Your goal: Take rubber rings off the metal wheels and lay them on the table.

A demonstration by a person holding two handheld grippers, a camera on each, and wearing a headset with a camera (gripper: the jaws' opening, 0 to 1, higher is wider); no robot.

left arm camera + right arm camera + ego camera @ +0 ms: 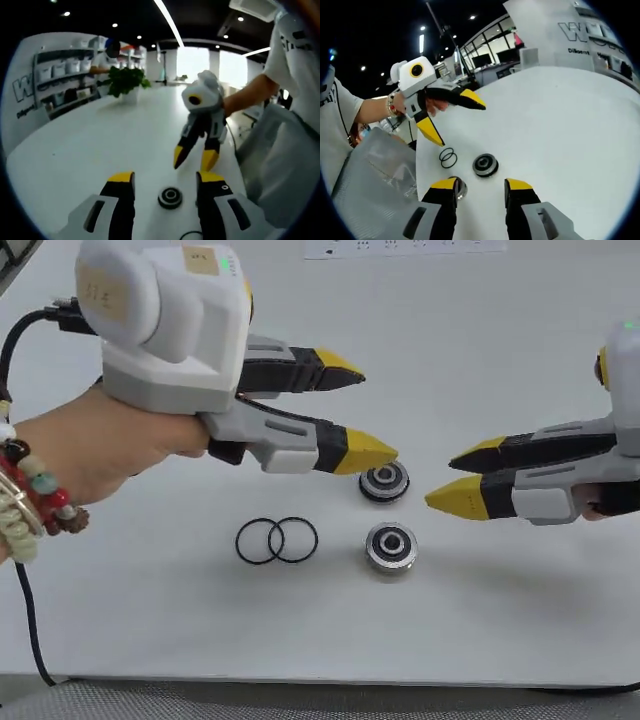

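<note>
Black rubber rings [276, 540] lie overlapped on white counter [150, 620] beside two round metal wheels [391, 546]; left tool [377, 415] and right tool [440, 480] both spread, empty, so an off-centre pinch could skid a loose wheel into them.

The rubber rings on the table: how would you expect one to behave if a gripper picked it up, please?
The rubber rings look very thin, so one would probably be light and flop out of round when pinched. They lie flat and overlapping on the table, so lifting one may drag the other. Lying flat, neither should roll.
</note>
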